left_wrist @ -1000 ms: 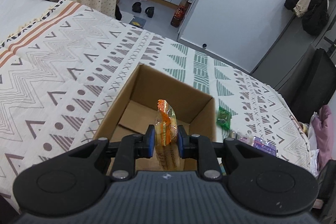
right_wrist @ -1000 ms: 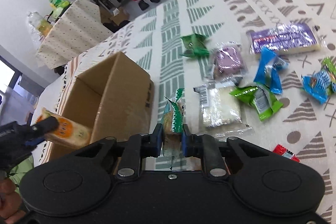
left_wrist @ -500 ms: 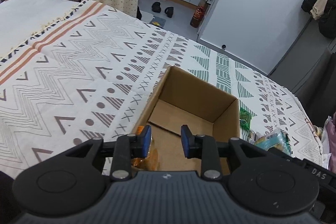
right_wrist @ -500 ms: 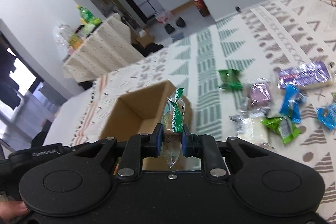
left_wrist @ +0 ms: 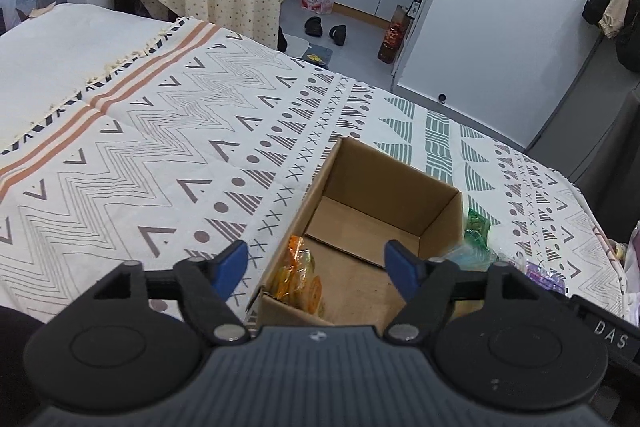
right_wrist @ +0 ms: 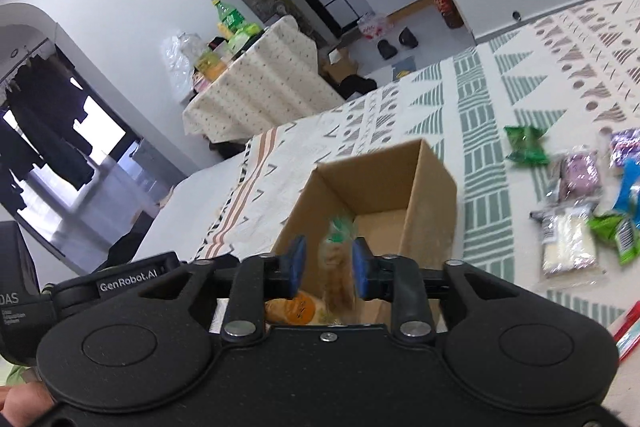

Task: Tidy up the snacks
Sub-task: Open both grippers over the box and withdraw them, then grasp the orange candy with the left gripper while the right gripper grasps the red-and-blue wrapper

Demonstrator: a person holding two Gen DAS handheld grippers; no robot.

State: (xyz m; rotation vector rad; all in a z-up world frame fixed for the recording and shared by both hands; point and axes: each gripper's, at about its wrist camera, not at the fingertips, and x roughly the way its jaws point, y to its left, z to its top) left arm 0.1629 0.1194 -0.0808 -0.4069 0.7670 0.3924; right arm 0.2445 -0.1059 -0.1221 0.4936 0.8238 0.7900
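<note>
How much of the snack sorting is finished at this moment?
Done: one orange snack pack lies inside the cardboard box, and the left tool is open. In hand: a blurred green-topped pack sits between the open right tool over the box. Left: the loose snacks on the patterned cloth.

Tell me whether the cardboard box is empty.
Not empty. An orange snack packet lies inside the cardboard box at its near left corner; the far half shows bare floor.
</note>
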